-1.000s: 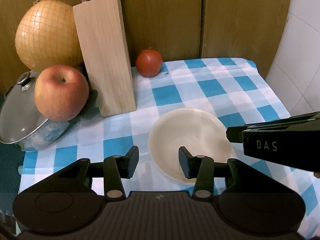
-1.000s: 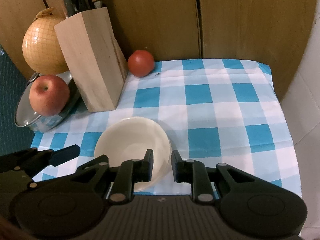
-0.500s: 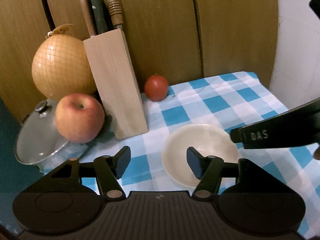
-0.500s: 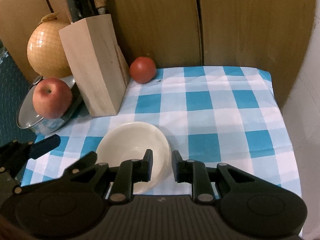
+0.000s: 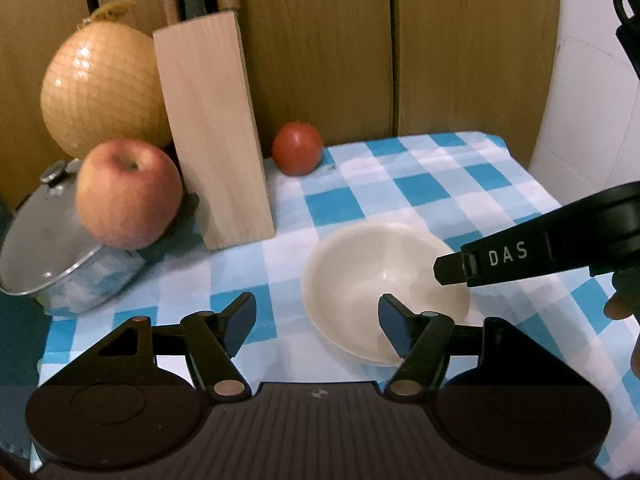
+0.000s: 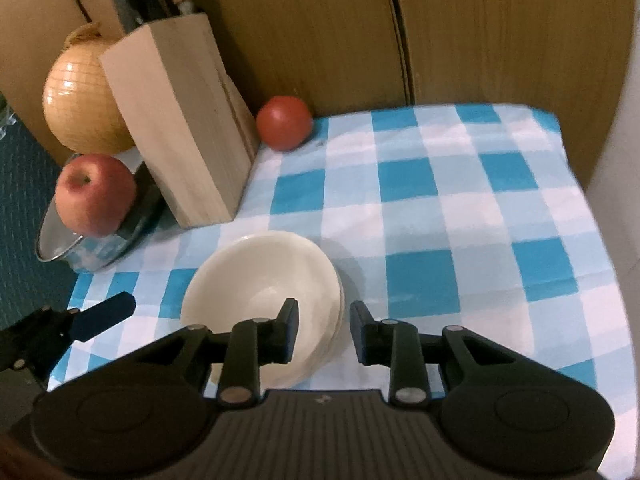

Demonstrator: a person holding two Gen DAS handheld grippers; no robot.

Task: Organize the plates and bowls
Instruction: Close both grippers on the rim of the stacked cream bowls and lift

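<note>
Cream bowls [image 6: 264,280], nested in a stack, rest on the checked cloth [image 6: 440,200] of the worktop, in front of the knife block [image 6: 176,140]. Left gripper [image 5: 316,316]: jaws released and just widened, empty, one finger over the near rim. Right gripper [image 6: 324,328]: jaws just parted, straddling the stack's right rim without pressing it. A tomato [image 6: 284,128] lies behind.

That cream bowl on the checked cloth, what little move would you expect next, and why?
Probably the right gripper draws back and up, clear of the cream bowl. The bowl sits nested in a stack on the checked cloth, and the right jaws, just opening, straddle its rim without pressing. The left gripper has also just been opening, nothing between its jaws.
</note>
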